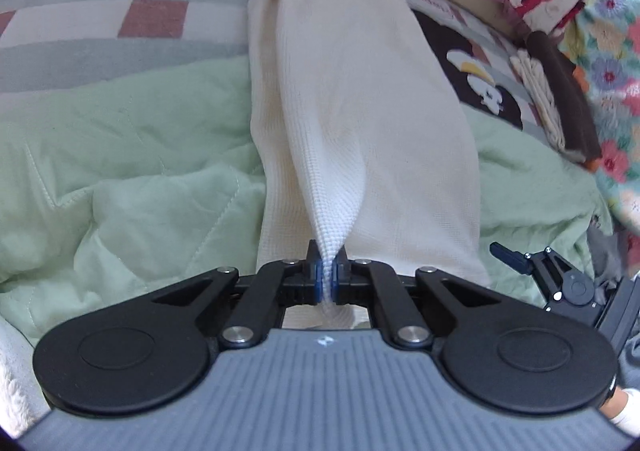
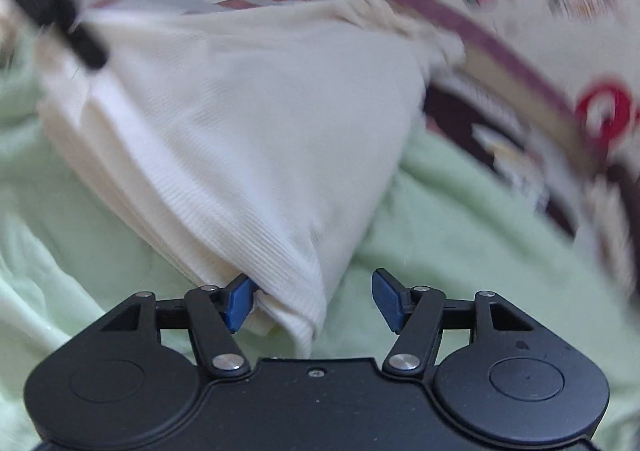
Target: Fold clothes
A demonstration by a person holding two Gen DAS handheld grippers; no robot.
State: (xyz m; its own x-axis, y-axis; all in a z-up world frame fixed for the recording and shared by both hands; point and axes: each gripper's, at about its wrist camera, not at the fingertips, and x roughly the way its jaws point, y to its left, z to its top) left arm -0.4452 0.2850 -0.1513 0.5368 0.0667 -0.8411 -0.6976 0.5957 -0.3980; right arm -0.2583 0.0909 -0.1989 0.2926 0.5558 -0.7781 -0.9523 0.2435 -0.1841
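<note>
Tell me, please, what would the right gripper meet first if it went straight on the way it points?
Most likely the cream garment: its corner already lies between the right gripper's open fingers, beside the left pad.

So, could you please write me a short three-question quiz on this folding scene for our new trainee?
1. True or false: the left gripper is shut on the cream garment.
2. Multiple choice: the right gripper is A) shut on the garment, B) open, with the garment's corner against one pad, C) out of view.
3. Fill in: the garment lies on a pale ______ quilt.

Key: 1 true; 2 B; 3 green.
</note>
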